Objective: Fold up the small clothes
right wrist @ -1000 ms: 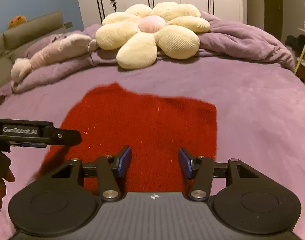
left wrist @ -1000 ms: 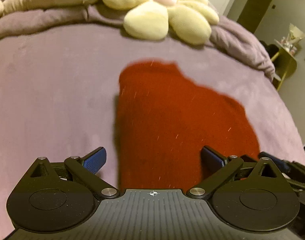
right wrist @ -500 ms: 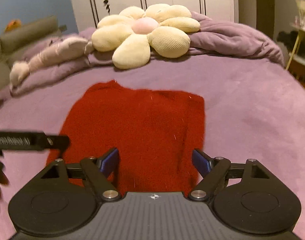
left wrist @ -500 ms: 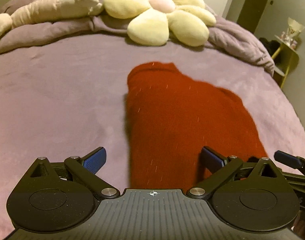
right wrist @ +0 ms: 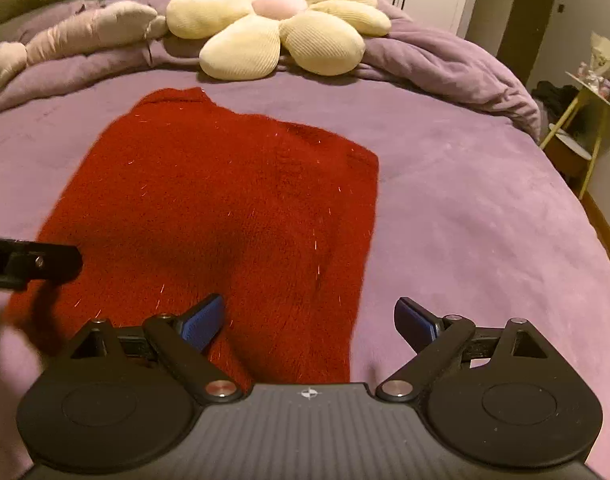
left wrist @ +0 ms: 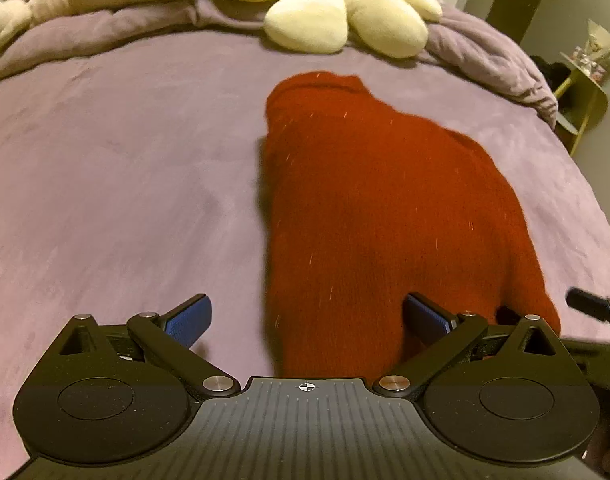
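The right tool (right wrist: 309, 316) has just spread wide, released above the red knit garment (right wrist: 225, 200); the left tool (left wrist: 307, 318) stays spread too.

You have one red knitted garment (right wrist: 225, 208) lying flat on the purple bed (right wrist: 465, 220), folded into a rough rectangle, fuzzy with pale flecks.

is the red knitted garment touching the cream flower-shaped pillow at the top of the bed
Apart. The right wrist view shows a bare strip of purple bedspread between the red knitted garment and the cream flower-shaped pillow.
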The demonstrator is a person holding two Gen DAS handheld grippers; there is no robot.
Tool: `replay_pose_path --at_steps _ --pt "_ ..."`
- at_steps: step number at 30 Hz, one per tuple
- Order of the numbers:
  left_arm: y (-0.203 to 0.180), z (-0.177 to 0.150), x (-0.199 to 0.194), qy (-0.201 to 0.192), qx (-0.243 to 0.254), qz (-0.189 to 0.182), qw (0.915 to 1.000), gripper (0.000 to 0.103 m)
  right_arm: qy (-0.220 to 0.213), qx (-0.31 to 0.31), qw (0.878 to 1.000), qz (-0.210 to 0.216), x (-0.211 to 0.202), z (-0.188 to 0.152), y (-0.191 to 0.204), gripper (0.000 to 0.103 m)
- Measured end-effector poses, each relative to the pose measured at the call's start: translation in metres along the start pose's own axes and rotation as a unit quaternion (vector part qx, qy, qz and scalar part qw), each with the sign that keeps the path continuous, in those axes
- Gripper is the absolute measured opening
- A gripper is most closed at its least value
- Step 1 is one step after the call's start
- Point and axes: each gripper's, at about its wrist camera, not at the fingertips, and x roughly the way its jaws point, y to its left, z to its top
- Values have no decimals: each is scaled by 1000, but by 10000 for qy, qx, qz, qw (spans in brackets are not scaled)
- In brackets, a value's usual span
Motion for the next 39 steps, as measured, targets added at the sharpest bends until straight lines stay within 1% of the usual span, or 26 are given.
replay_pose_path --at_steps 2,3,5,7,9,11,13,14,15,16,17,18,19,21,23,25,29,35,39 --pt "3 -15 -13 -52 -115 29 9999 103 36 -4 10000 53 -17 -19 0 93" --pt "4 -24 -20 -77 -133 46 9999 103 149 -14 9997 178 -25 -31 1 94" --pt "1 -42 -29 -28 -112 254 9996 103 561 29 9978 362 -35 -54 3 97" --pt "-1 -60 -36 39 -21 425 9991 103 863 173 9947 528 -44 -74 4 99" --pt "-4 -71 -40 162 65 562 9983 103 1128 434 9904 666 -50 -84 2 99" --pt "-6 -76 -43 206 181 691 9972 103 1255 633 9873 744 -56 -84 1 99" --pt "-9 -74 -47 143 361 926 9949 103 1056 734 9883 817 -66 -77 -2 99" --pt "-11 -73 -50 75 419 1032 9938 103 933 738 9901 744 -71 -74 -2 99" --pt "-11 -70 -53 1 471 1118 9926 103 878 712 9920 561 -73 -68 0 99" --pt "-13 -68 -56 -47 492 1158 9920 103 973 636 9926 335 -74 -61 3 99" --pt "-14 -65 -59 -90 507 1153 9920 103 1113 511 9923 208 -72 -55 6 99" --pt "-15 -61 -62 -119 524 1106 9924 103 1173 362 9922 198 -72 -50 9 99" --pt "-16 -59 -64 -136 551 1048 9929 103 1123 326 9929 200 -75 -48 13 99" --pt "-19 -56 -66 -111 616 978 9932 103 1041 419 9935 196 -79 -39 14 99" --pt "-21 -56 -67 -120 685 986 9927 103 1006 556 9931 223 -81 -32 13 99" --pt "-26 -57 -68 -137 792 974 9920 103 951 635 9932 219 -83 -31 9 99" --pt "-31 -61 -67 -156 956 985 9904 103 889 568 9944 106 -85 -28 12 99" --pt "-30 -58 -66 -61 907 927 9915 103 888 517 9947 17 -85 -29 14 99" --pt "-30 -58 -66 -39 985 959 9905 103 854 555 9948 33 -88 -30 13 99"
